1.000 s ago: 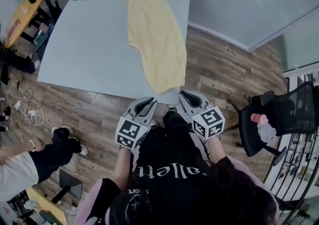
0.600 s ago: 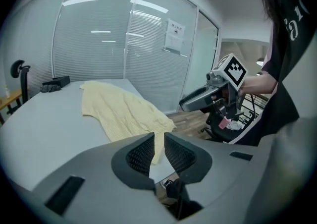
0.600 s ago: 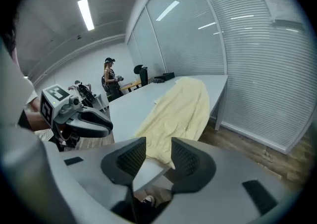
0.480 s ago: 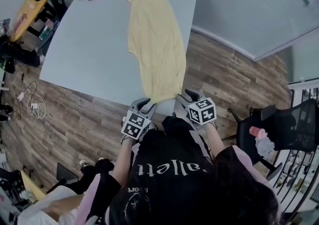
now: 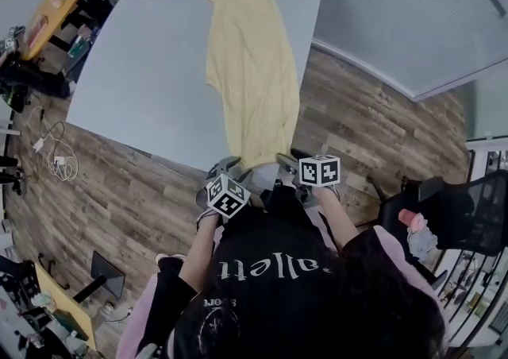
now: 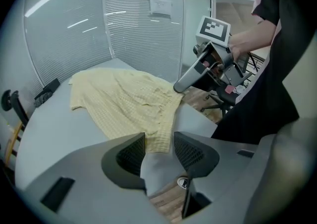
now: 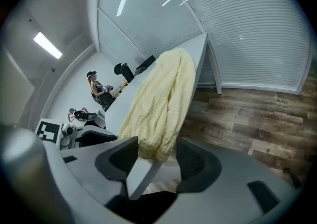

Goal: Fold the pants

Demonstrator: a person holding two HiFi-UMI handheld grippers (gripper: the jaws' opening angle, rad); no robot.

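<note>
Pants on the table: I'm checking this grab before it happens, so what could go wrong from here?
The left tongs and right tongs have just been opening; the pants lie with their hem at the tips, ungripped.
1. The hem sits right at the table edge, so a tug may drag it off.
2. The left tongs look slightly short of the hem and may close on nothing.

Left gripper: jaws opening; moving up from lower centre toward the near hem of the pants, with the hem lying ahead of the gap, unpressed.
Right gripper: jaws opening wide; nearing the same hem at the table edge.
</note>
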